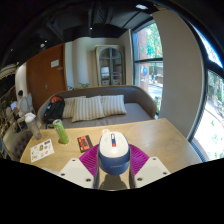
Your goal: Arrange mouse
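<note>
Tongs (113,168): two pale grey fingers (76,172), magenta pads (90,158) on inner faces

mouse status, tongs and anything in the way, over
Tongs shut on the mouse, held over the wooden table. Green can and small red object off to one side. Nothing ahead.
</note>
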Available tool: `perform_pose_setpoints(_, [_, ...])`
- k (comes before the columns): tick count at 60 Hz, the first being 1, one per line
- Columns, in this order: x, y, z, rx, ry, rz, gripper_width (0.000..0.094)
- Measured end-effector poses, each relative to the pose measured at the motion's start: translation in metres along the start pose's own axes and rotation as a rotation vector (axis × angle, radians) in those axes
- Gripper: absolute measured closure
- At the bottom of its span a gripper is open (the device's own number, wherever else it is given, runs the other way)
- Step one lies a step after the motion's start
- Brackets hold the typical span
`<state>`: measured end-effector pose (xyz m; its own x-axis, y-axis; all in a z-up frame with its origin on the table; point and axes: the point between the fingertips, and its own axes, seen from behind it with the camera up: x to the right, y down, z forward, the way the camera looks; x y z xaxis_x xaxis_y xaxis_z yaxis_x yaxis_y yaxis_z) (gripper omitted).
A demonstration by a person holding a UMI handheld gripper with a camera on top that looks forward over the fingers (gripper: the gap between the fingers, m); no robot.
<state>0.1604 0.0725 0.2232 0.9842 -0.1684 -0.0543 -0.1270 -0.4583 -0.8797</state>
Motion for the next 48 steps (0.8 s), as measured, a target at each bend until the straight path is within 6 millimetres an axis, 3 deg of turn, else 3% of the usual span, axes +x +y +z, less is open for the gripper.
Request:
perform_pose_setpoints(4, [-0.067,-0.03,-0.015,0.053,-0.061,-0.018,0.0535])
perform_pose_setpoints(7, [-0.107,-0.031,-0.027,0.07,-0.083,-0.053,0.0538])
perform_pose_setpoints(12, [-0.17,0.013,-0.022,0.027,-0.107,-0.095,0.0541])
perform_pose_setpoints(16, [-0.204,0.074,-0.019,-0.06,-0.107,-0.071,0.0539])
perform_pose_setpoints(21, [-0.219,0.149,-0.009,-0.164,-0.076,-0.059,0.0541])
perform_pose_setpoints(22, [-0.221,0.167,0.0,-0.18,-0.071,-0.058,0.0539])
perform_pose_setpoints(23, [-0.229,0.176,-0.009,-0.196,-0.068,-0.058,0.0539])
perform_pose_setpoints(28, [-0.233,0.211,-0.011,-0.241,-0.051,-0.055,0.0534])
perform_pose_setpoints(29, [-0.236,0.223,0.002,-0.248,-0.046,-0.059,0.0534])
perform_pose_setpoints(36, [-0.229,0.255,0.003,-0.304,-0.005,-0.086,0.0502])
perform_pose_setpoints(48, [-0.229,0.259,-0.002,-0.333,-0.026,-0.042,0.0345])
